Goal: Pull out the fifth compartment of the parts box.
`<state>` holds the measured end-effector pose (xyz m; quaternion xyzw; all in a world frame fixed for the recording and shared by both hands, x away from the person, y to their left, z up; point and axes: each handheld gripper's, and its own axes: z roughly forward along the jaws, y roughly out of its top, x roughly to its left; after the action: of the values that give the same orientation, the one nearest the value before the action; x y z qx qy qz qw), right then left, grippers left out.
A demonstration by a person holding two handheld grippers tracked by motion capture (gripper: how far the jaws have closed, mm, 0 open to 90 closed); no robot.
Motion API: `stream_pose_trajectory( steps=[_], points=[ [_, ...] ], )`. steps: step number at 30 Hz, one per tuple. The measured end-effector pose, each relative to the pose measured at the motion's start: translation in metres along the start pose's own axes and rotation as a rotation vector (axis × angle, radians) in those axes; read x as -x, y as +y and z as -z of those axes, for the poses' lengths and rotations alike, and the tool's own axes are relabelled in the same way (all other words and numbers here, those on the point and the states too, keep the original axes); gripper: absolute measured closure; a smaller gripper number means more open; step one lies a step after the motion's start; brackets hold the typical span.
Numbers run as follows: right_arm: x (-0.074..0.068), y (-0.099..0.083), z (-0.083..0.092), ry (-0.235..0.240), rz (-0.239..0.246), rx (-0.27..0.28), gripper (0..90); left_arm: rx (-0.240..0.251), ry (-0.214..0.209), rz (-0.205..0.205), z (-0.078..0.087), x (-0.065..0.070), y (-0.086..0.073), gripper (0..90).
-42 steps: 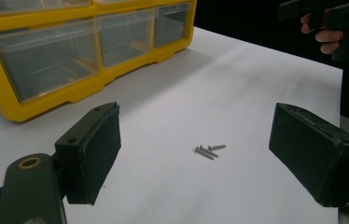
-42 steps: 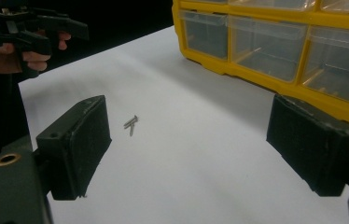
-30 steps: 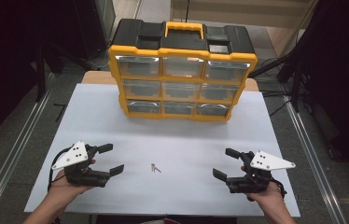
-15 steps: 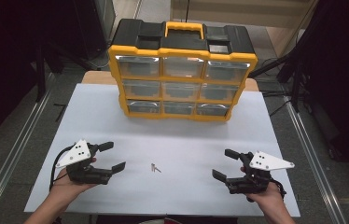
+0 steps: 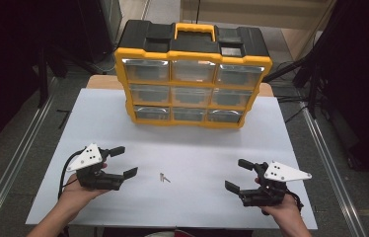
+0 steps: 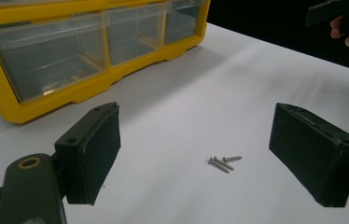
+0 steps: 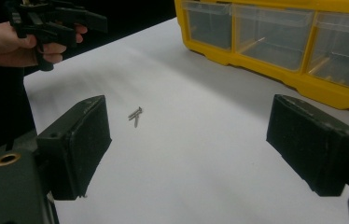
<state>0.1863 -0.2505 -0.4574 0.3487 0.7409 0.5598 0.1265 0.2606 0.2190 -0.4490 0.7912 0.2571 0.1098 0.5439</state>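
Left gripper (image 5: 126, 161) held low over the table's near left, jaws wide apart, nothing between them. Its own view looks across the white sheet (image 5: 197, 148) at the screws (image 6: 224, 162), which lie ahead of the jaws, closer to the right pad, untouched.

Right gripper (image 5: 238, 174) at the near right, jaws likewise spread and empty, pointed inward. In its view the screws (image 7: 136, 114) sit farther off, just beyond the left pad; the other hand (image 7: 16, 42) with its gripper shows at upper left.

Screws (image 5: 163, 177) rest on the sheet between the two grippers, nearer the left one, well apart from both. Looks like three in a loose cluster, though the high view is too small to be sure.

Behind, at the sheet's far edge, stands a yellow organizer (image 5: 192, 79) with black top and clear drawers in three rows. Drawers appear shut.
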Motion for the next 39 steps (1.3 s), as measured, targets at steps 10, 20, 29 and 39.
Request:
stream_pose_trajectory(
  steps=[10, 20, 29, 39],
  points=[
    [-0.001, -0.002, 0.002, -0.006, -0.003, -0.005, 14.4, -0.001, -0.003, -0.011, -0.008, -0.003, 0.004, 16.6],
    [-0.003, -0.002, 0.000, 0.004, -0.013, -0.005, 14.4, -0.012, 0.010, -0.022, -0.020, -0.009, 0.008, 16.7],
    [0.001, -0.004, 0.000, -0.001, -0.033, -0.015, 14.4, -0.002, 0.013, -0.013, -0.035, -0.013, 0.019, 16.7],
    [0.001, -0.004, 0.000, 0.009, -0.023, -0.014, 14.4, -0.008, 0.027, -0.023, -0.056, -0.012, 0.027, 16.7]
  ],
)
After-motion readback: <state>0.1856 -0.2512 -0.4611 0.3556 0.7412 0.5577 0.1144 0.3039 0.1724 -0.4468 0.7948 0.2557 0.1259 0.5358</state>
